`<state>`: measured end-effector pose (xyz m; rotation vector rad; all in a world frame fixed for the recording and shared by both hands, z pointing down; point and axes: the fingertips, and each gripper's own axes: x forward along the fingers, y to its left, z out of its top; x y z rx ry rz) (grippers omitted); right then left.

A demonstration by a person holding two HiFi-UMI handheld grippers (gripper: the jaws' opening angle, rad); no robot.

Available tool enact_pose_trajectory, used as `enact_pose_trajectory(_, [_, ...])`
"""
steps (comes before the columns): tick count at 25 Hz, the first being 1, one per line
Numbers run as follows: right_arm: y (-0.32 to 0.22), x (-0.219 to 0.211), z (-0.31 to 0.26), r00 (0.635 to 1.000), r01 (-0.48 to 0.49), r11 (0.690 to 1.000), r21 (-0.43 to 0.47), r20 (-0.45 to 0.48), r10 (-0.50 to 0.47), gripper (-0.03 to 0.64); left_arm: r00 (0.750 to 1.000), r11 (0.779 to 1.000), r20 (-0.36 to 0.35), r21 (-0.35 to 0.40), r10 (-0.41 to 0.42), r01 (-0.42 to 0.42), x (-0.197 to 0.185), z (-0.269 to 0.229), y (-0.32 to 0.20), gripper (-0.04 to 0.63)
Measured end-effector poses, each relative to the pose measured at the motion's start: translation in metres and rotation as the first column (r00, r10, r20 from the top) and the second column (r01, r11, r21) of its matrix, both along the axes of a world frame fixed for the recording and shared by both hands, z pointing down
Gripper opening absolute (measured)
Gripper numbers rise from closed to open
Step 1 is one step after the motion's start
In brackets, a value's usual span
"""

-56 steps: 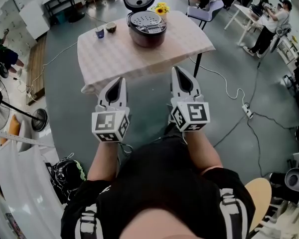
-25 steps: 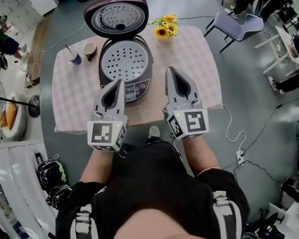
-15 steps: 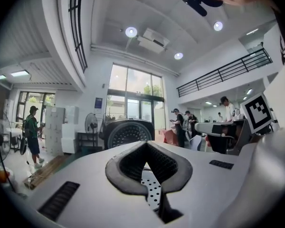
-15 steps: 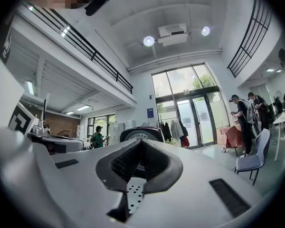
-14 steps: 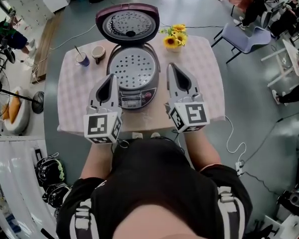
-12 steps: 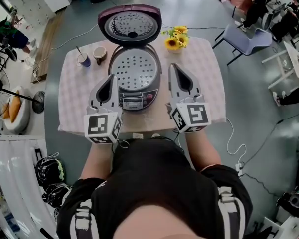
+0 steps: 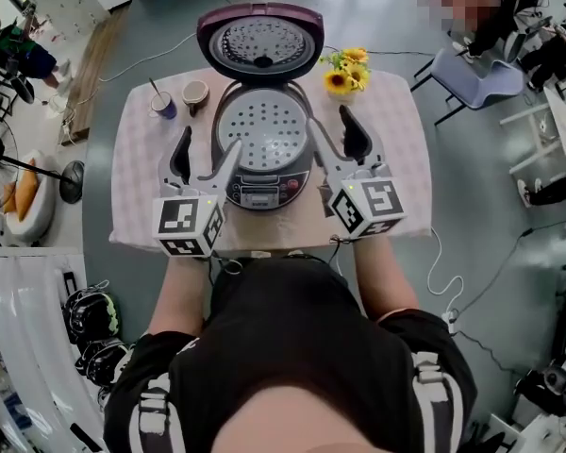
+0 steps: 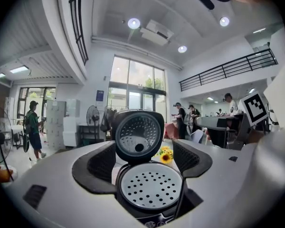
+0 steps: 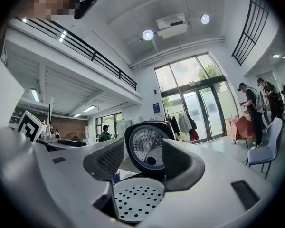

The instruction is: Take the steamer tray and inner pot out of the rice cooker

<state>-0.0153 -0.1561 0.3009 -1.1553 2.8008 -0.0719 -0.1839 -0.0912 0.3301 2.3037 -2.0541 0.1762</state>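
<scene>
A: Where does the rice cooker (image 7: 264,154) stand?

B: On the middle of the bench (image 7: 396,159), which is covered by a pale checked cloth. Its lid (image 7: 260,43) is swung up at the far side, with the holed inner face turned toward the person.

A: And what sits in the cooker?

B: The steamer tray (image 7: 261,128), a pale round plate dotted with small holes. It lies level in the cooker's mouth and fills it, and its face shows bare. The inner pot is under it and cannot be seen.

A: How does the left gripper (image 7: 208,142) stand?

B: It is at the cooker's near left and points toward the far side. Its jaws have just been opening and are spread wide, released, with nothing clasped. The left gripper view shows the tray and the lid in the gap, beyond the jaws. In the head view its right jaw lies over the cooker's left rim and its left jaw is out over the cloth.

A: And the right gripper (image 7: 330,119)?

B: It is at the cooker's near right. Its jaws have also just been opening and stand apart, gripping nothing. The right gripper view shows part of the tray low in the gap and the lid beyond it.

A: Are there other containers on the bench?

B: Far left of the cooker is a blue cup (image 7: 163,105) with a thin stick standing in it. Just right of the cup is a pale mug (image 7: 196,92) with something brown inside. At the far right is a bunch of yellow flowers (image 7: 347,69); what holds them cannot be made out.
</scene>
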Motion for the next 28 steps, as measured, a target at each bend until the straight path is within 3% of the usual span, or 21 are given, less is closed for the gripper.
enact_pose_trajectory(6, [-0.016,-0.015,0.017,0.999,-0.019,0.999,-0.035,-0.05,0.017,0.229,1.0,0.999,-0.004,-0.045,-0.008,0.008,-0.019,0.013,-0.01,0.359])
enact_pose_trajectory(10, [-0.028,-0.024,0.035,0.993,-0.017,0.997,-0.073,-0.12,0.008,0.229,1.0,0.99,-0.011,-0.137,0.01,-0.012,-0.029,0.032,-0.021,0.357])
enact_pose_trajectory(15, [-0.042,-0.036,0.06,0.976,-0.013,0.988,-0.151,-0.217,-0.021,0.229,0.999,0.962,0.006,-0.272,0.033,-0.03,-0.04,0.059,-0.033,0.357])
enact_pose_trajectory(19, [-0.052,-0.041,0.085,0.956,-0.035,0.977,-0.208,-0.292,-0.028,0.229,0.999,0.938,-0.028,-0.343,0.037,-0.045,-0.047,0.08,-0.043,0.357])
enact_pose_trajectory(28, [-0.077,-0.05,0.154,0.881,-0.089,0.937,-0.337,-0.465,-0.084,0.229,0.996,0.848,0.003,-0.525,0.091,-0.076,-0.054,0.134,-0.069,0.357])
